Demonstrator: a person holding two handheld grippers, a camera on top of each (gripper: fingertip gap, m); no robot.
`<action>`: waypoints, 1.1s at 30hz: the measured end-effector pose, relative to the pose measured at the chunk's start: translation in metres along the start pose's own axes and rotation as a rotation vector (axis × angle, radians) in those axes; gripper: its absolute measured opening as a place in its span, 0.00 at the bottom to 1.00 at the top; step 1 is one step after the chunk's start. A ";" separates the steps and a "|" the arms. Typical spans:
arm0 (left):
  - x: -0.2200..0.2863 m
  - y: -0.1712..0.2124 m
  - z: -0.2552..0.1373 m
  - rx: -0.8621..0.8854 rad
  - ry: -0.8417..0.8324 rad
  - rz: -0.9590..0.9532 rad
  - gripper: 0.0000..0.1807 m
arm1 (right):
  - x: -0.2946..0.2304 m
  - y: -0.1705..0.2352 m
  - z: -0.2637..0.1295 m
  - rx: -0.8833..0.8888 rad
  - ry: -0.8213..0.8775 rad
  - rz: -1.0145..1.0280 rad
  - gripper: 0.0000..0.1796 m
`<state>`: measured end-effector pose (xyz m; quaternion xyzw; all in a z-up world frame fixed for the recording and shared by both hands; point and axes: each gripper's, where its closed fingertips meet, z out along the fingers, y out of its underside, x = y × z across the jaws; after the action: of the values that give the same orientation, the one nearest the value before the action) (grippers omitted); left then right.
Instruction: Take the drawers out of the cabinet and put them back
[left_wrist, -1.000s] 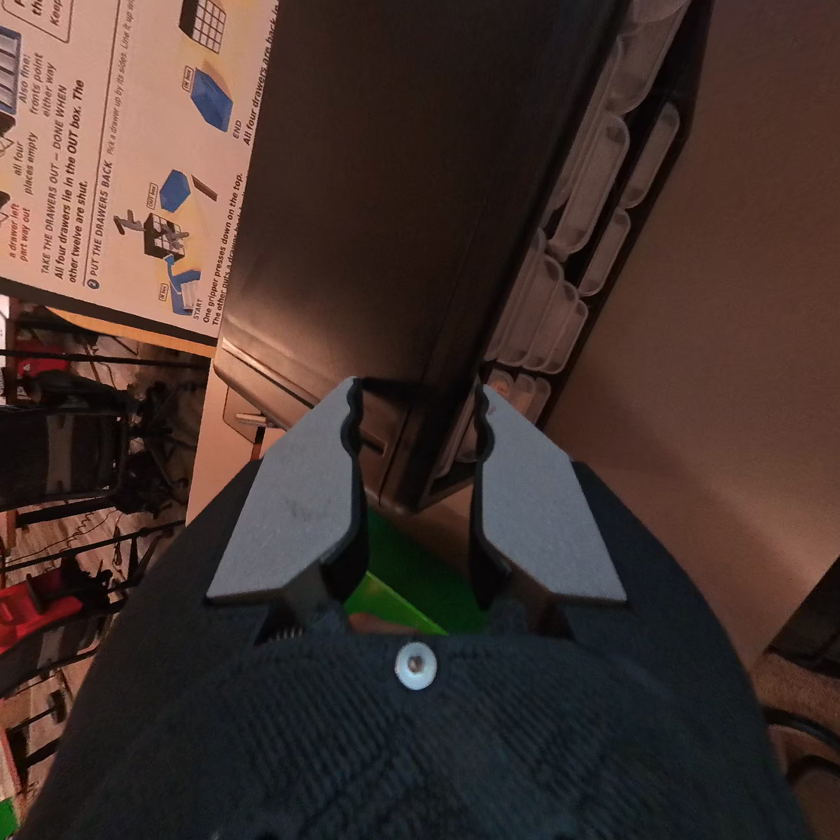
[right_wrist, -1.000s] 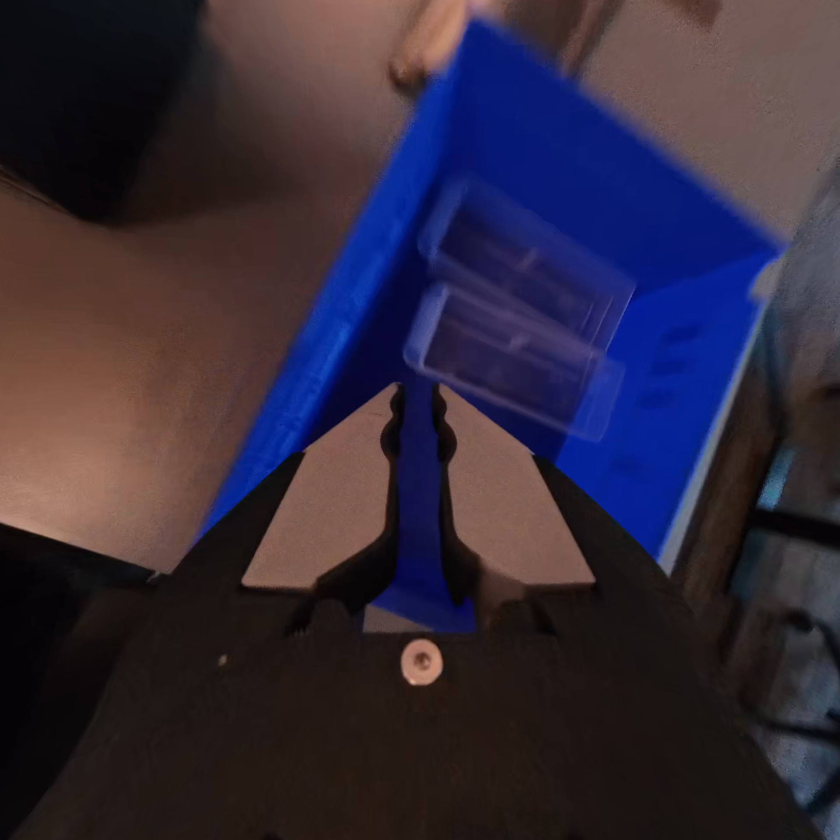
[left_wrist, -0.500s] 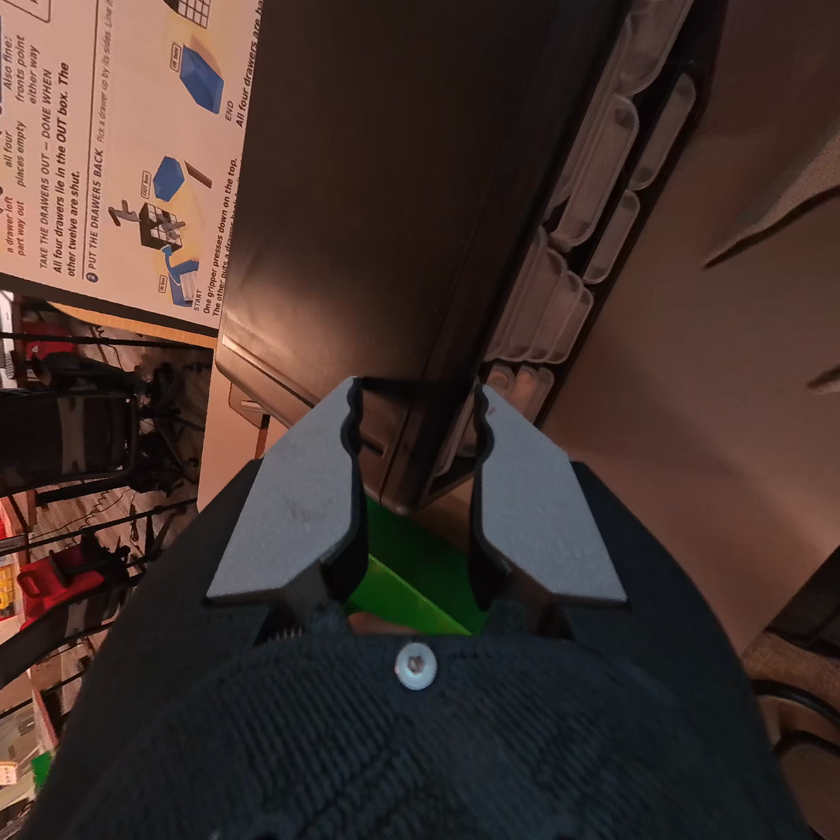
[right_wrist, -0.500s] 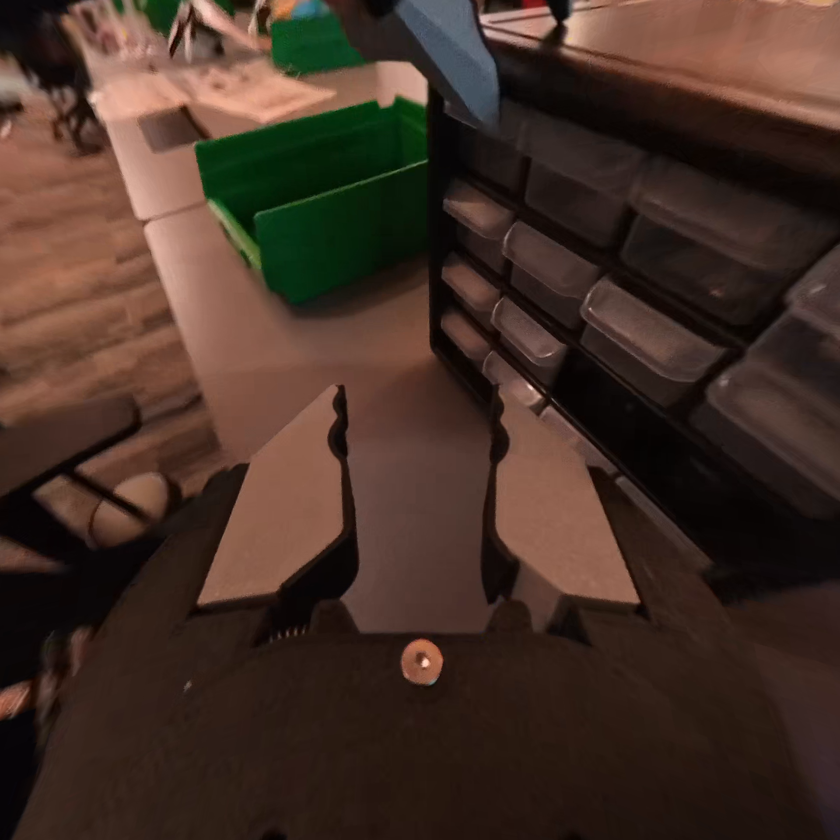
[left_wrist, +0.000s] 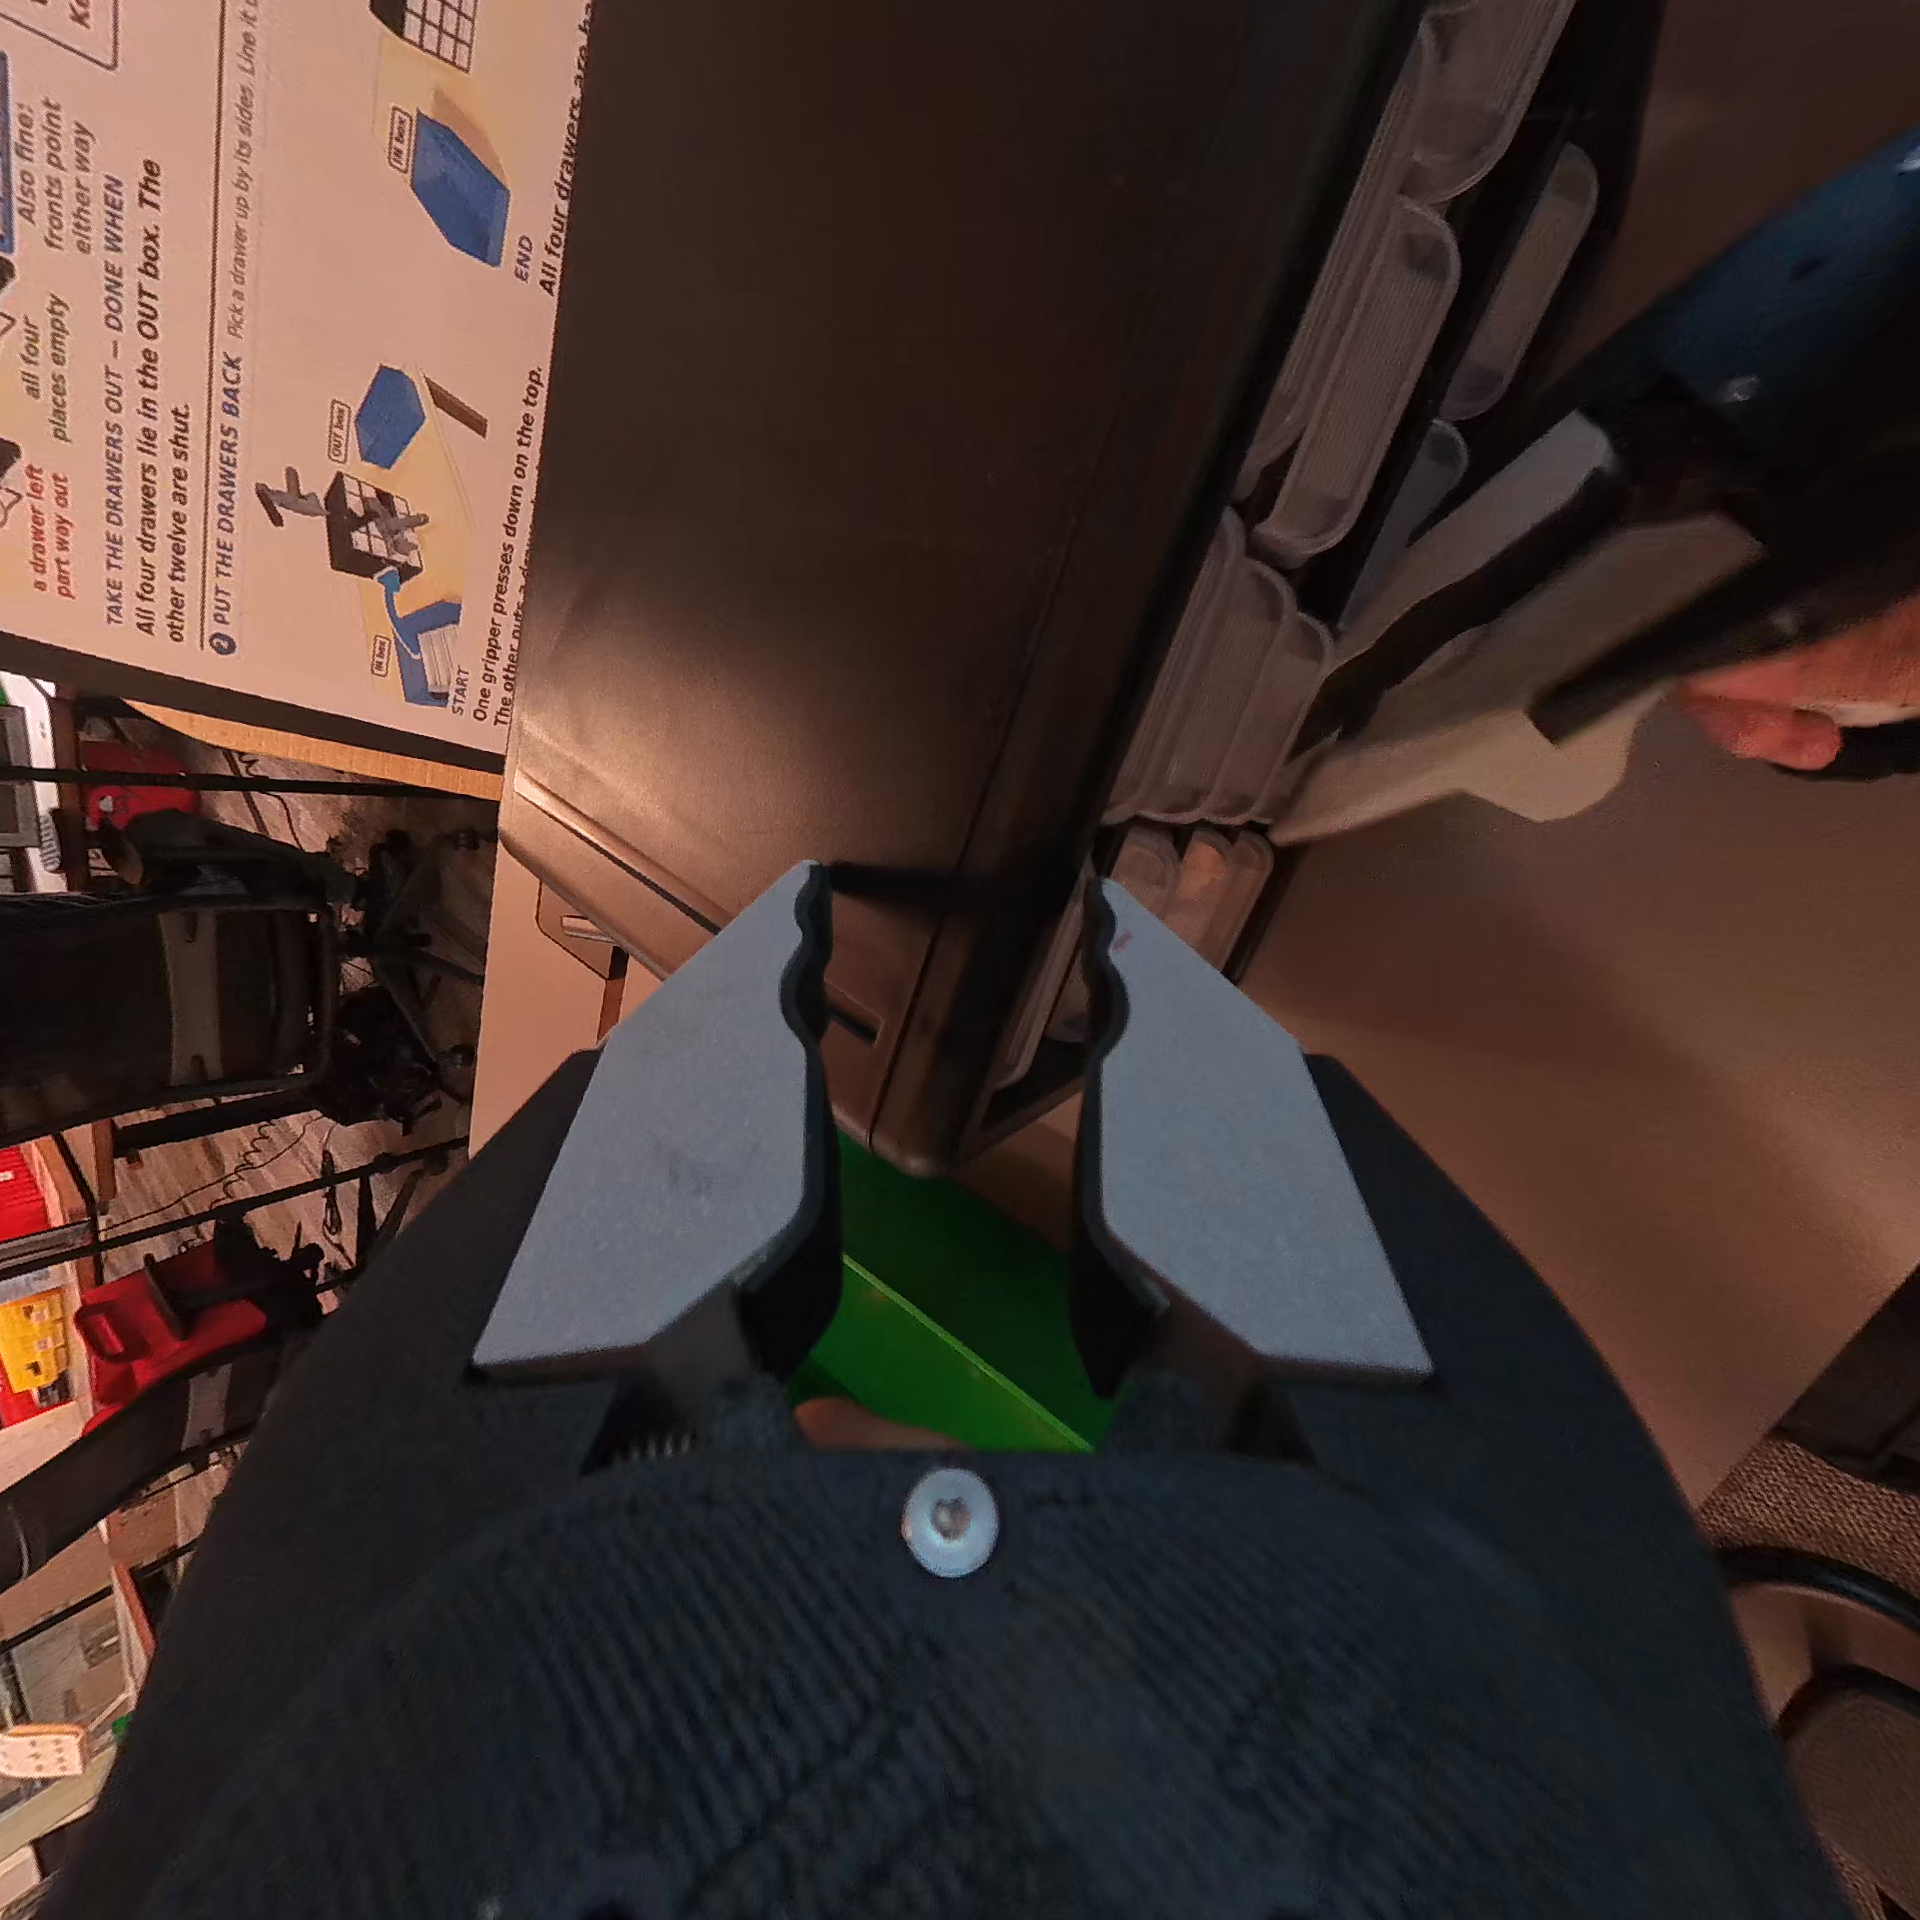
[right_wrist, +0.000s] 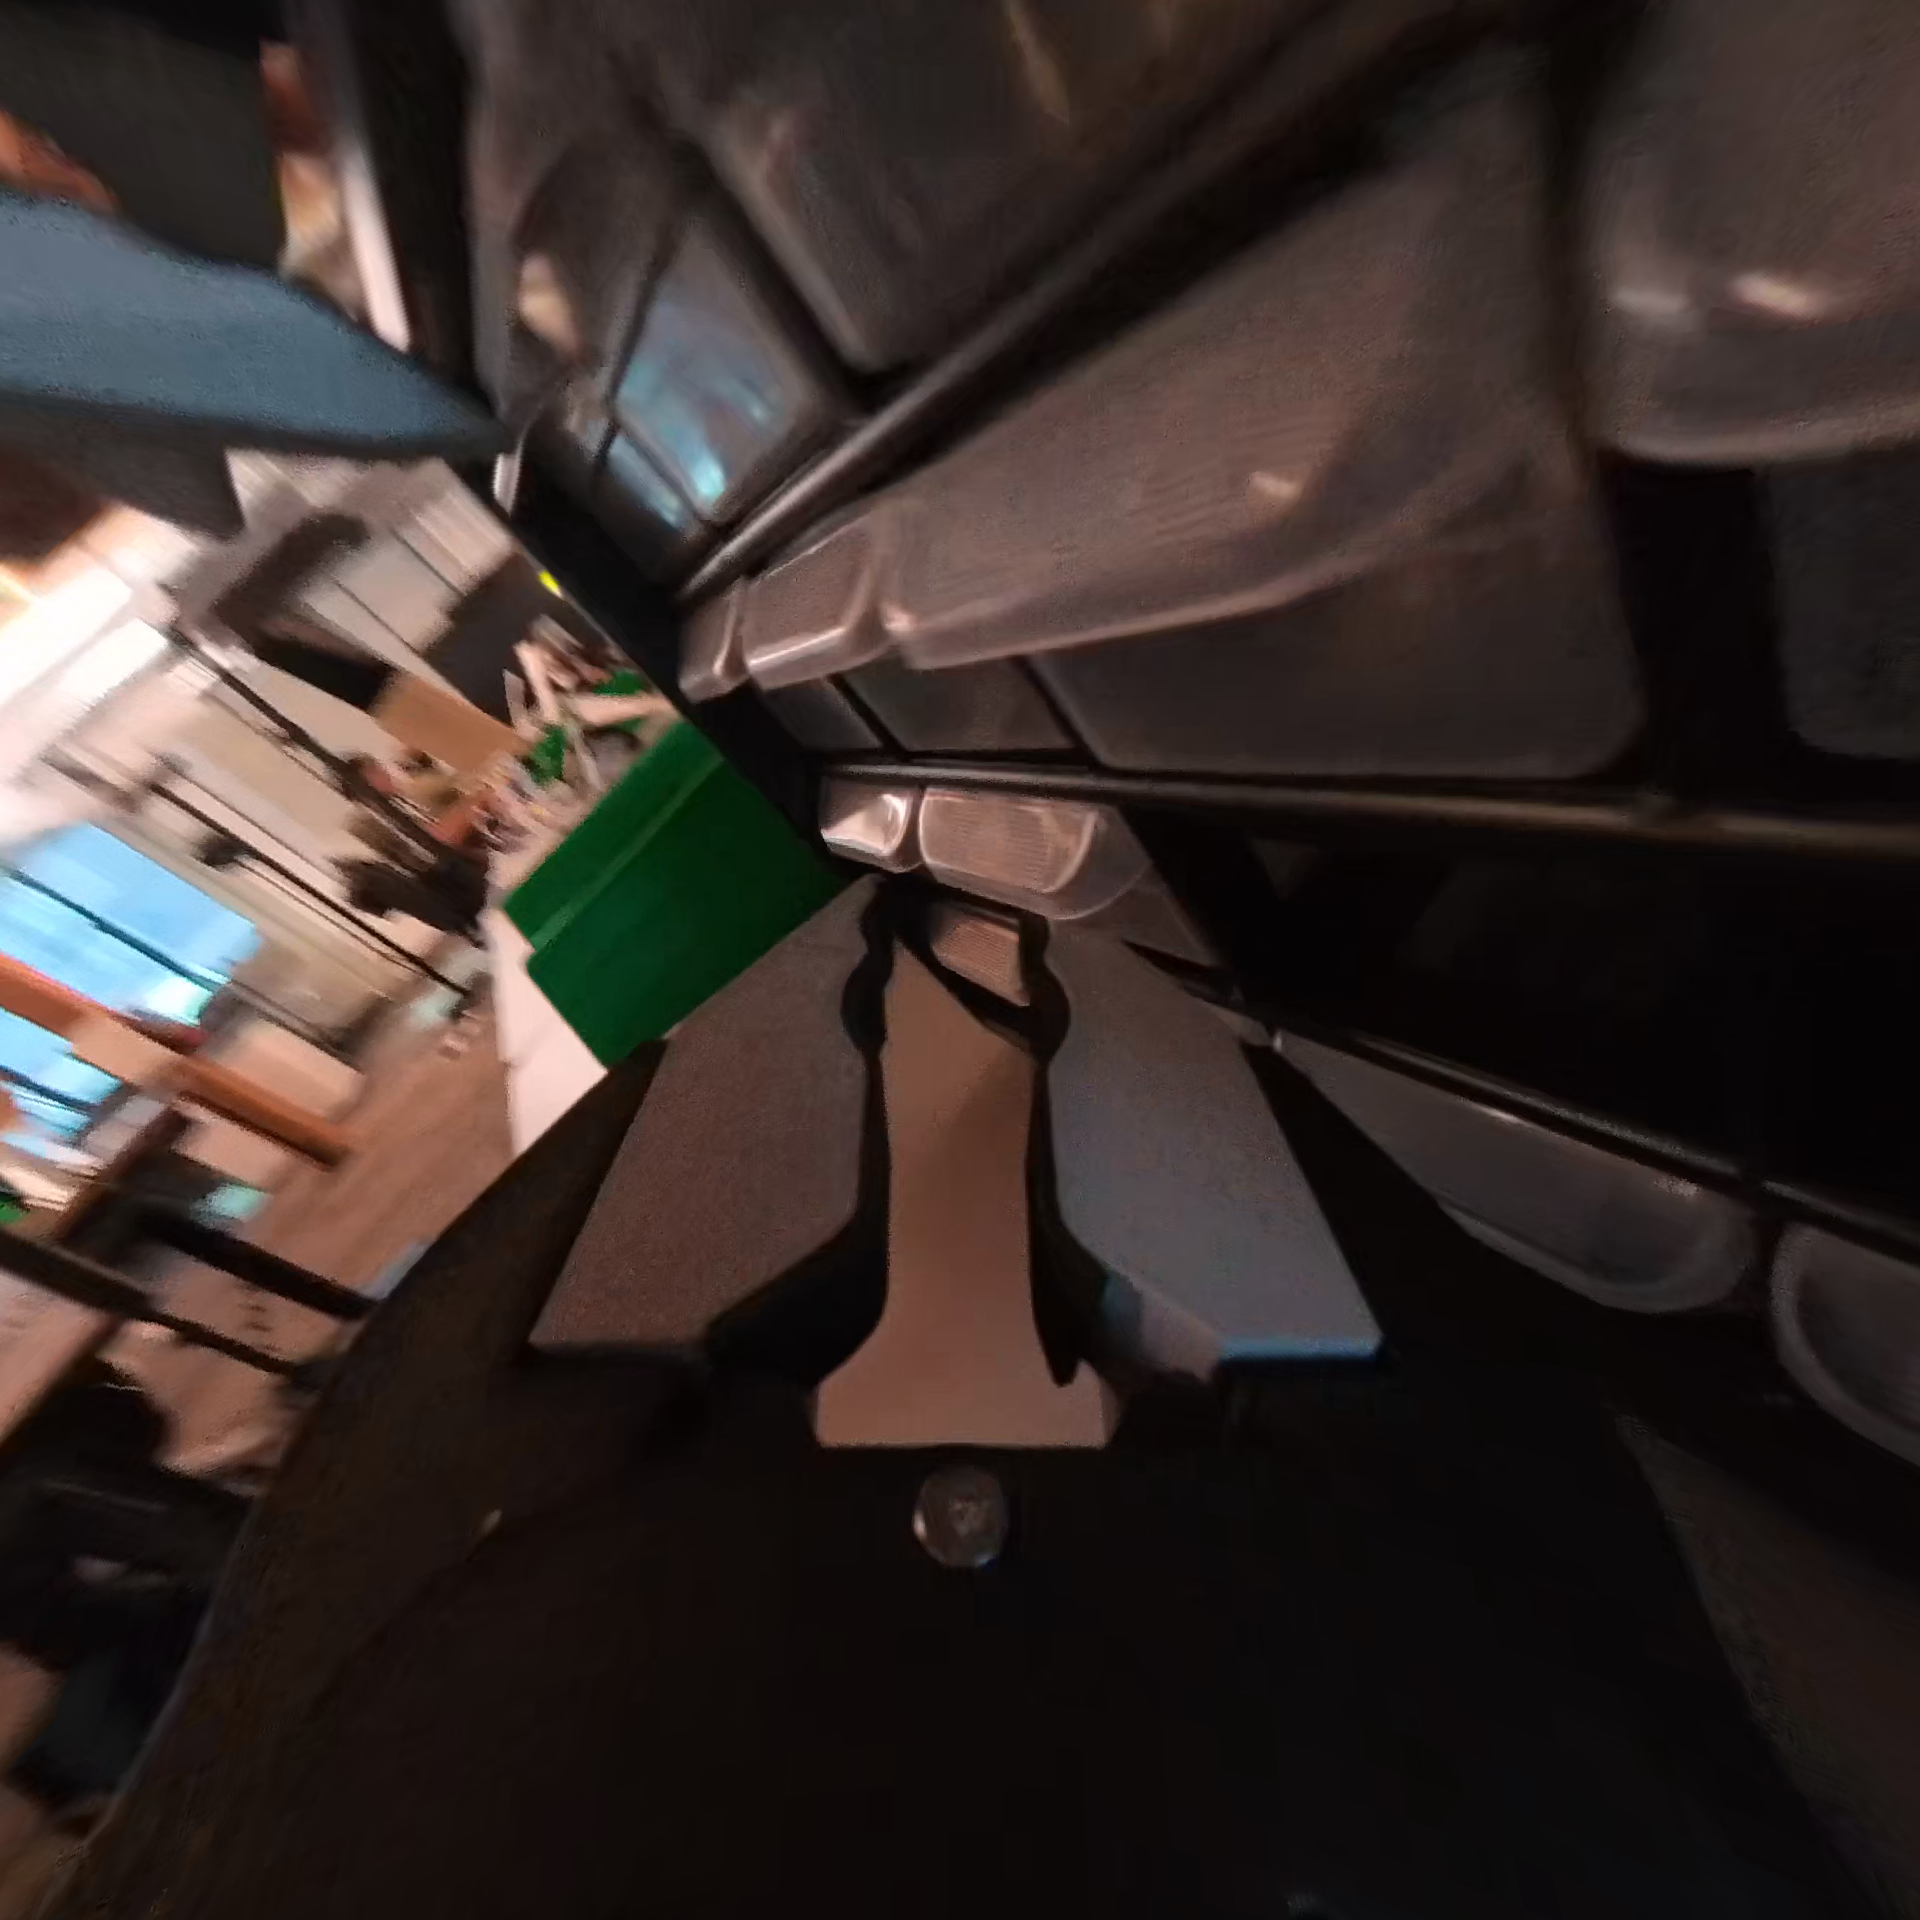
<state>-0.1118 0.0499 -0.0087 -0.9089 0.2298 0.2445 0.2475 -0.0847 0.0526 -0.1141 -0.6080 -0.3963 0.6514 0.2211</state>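
The black cabinet (left_wrist: 883, 416) fills the left wrist view, top side toward me, with its clear drawers (left_wrist: 1361, 343) along the right edge. My left gripper (left_wrist: 951, 914) is open and empty, with its tips at the front corner of the cabinet's top. My right gripper (left_wrist: 1320, 727), held by a hand (left_wrist: 1766, 717), reaches into the drawer fronts. In the blurred right wrist view the right gripper (right_wrist: 961, 925) has narrowed jaws with a drawer handle (right_wrist: 977, 940) between the tips. I cannot tell if they clamp it. Dark empty slots (right_wrist: 1507, 935) lie to the right of it.
A green bin (left_wrist: 935, 1320) stands beside the cabinet, also in the right wrist view (right_wrist: 644, 914). A printed instruction sheet (left_wrist: 260, 312) lies behind the cabinet. Stands, cables and red equipment (left_wrist: 156, 1330) sit on the floor past the table edge.
My right gripper left the blue bin with two drawers in it, swung to the cabinet front, opened wide, then narrowed at a drawer handle. My left gripper has stayed at the cabinet top.
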 end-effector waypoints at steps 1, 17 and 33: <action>0.000 0.000 0.000 -0.001 -0.002 -0.001 0.26 | 0.001 -0.001 0.000 0.017 -0.037 0.065 0.07; 0.000 0.000 0.001 -0.040 -0.031 0.016 0.27 | -0.020 0.011 -0.032 0.097 -0.154 0.232 0.03; 0.001 0.000 0.001 -0.036 -0.038 0.014 0.27 | -0.028 0.029 -0.103 -0.338 0.088 -0.604 0.31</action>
<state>-0.1119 0.0503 -0.0101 -0.9068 0.2271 0.2674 0.2337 0.0254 0.0393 -0.1139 -0.5188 -0.6508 0.4550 0.3168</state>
